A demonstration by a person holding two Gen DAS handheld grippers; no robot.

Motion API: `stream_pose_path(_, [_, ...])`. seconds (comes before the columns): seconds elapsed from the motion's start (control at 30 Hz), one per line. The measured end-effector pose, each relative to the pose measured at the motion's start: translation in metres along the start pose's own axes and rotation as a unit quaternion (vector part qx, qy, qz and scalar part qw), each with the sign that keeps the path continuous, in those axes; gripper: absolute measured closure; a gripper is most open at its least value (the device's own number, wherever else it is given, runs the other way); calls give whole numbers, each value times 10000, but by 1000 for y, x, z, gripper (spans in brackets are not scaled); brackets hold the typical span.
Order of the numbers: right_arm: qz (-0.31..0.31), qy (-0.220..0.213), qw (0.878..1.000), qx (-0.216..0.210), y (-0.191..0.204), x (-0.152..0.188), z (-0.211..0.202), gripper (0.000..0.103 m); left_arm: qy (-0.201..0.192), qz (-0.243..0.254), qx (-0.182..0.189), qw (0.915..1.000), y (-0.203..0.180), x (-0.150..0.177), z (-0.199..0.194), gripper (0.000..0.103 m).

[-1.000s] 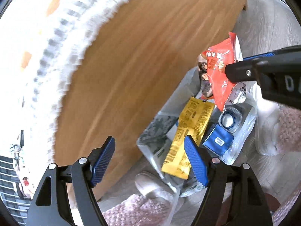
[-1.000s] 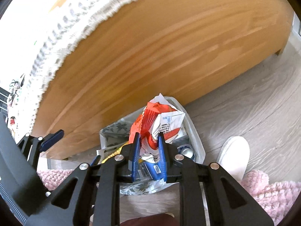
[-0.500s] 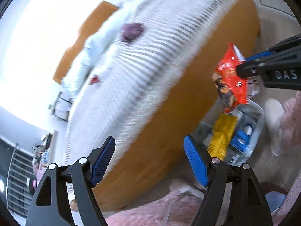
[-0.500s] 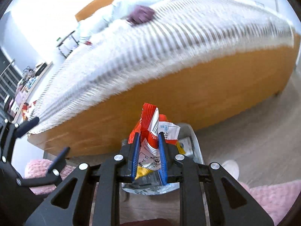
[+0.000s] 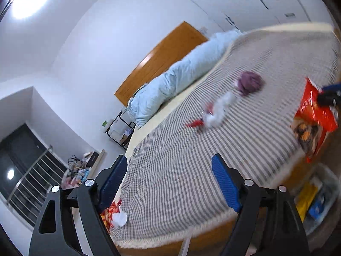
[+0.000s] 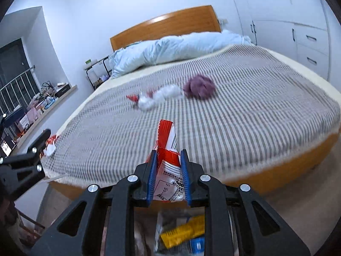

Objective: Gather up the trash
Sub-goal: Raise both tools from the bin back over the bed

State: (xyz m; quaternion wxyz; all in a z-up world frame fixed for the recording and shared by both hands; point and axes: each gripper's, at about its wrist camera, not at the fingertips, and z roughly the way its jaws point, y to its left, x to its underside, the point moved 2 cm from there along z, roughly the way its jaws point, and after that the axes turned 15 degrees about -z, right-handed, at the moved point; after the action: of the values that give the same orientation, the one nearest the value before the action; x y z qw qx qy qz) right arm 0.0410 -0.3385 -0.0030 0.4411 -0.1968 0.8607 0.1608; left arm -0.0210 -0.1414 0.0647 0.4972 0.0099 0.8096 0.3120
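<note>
Motion-blurred in both views, small print on wrappers unreadable. Red snack bag point(image 6: 168, 147) pinched between right gripper point(image 6: 168, 178) fingers, lower centre of right wrist view; bottom of bag cut off behind the fingers. Same bag at right edge of left wrist view point(image 5: 313, 117), right gripper there only a dark tip, mostly cropped.

Left gripper point(image 5: 170, 183) fingers spread wide and opening, nothing between them, just striped bed cover point(image 5: 213, 149) behind.

Clear trash container on floor at bottom of right wrist view point(image 6: 162, 234), half hidden by gripper frame; one yellow packet point(image 6: 181, 232) and one blue item point(image 6: 198, 245) visible inside, rest unclear. Same container lower right in left wrist view, blurred.

On bed: one purple crumpled lump point(image 6: 200, 86), one white crumpled clump point(image 6: 159, 97) with small red scrap point(image 6: 132, 97) beside it, exact piece count hard to tell. One red-white wrapper point(image 5: 115, 213) at bed's near corner, partly behind the left finger. One pale blue duvet point(image 6: 170, 49) by headboard.
</note>
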Motion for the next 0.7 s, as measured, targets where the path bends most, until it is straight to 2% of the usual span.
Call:
stream_pose_path(0.17, [98, -73, 9996, -240, -3, -24, 11, 83, -18, -355, 175, 9992, 9, -27, 32, 24])
stream_pose_path(0.3, [-193, 139, 9993, -281, 6, -5, -3, 84, -65, -507, 297, 9982, 9, -31, 51, 24])
stream_pose_path(0.43, [-330, 828, 9959, -121, 8, 52, -4, 84, 14, -642, 503, 9967, 5, -15, 60, 24])
stream_pose_path(0.5, [-210, 1382, 9902, -71, 4, 90, 15, 84, 66, -620, 563, 9965, 0, -7, 62, 24])
stream_pose_path(0.63, [-226, 2214, 9747, 194, -1, 144, 71, 82, 169, -618, 637, 9959, -5, 6, 67, 24])
stream_pose_path(0.7, [-267, 2538, 9664, 299, -5, 160, 95, 69, 221, -648, 620, 9957, -3, 11, 70, 24])
